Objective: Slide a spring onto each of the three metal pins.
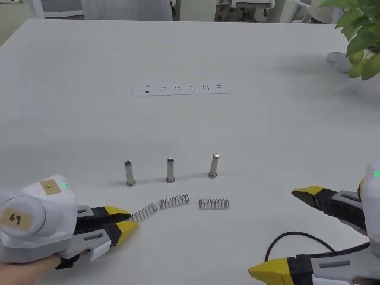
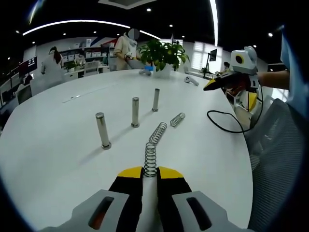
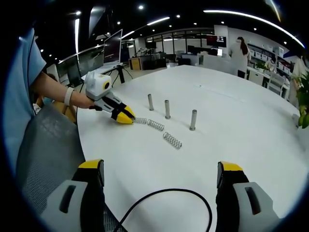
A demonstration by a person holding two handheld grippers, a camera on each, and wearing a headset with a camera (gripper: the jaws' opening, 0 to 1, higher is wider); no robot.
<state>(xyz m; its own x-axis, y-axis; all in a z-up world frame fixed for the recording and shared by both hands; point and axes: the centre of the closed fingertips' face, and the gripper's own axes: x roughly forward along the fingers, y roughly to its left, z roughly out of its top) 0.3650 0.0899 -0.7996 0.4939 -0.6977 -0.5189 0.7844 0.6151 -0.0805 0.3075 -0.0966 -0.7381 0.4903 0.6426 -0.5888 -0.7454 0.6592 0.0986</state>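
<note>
Left gripper pinched end of nearest spring, low over tabletop. Right gripper spread wide, well apart. Three pins stood upright, bare; two more springs lay just before them. Judged: first pickup underway; next, lift, align spring over pin.

The left gripper pinches the near end of 1 spring, with 3 upright pins beyond it.

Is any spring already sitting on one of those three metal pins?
No, the left pin, middle pin and right pin all stand bare; the springs lie on the table.
</note>
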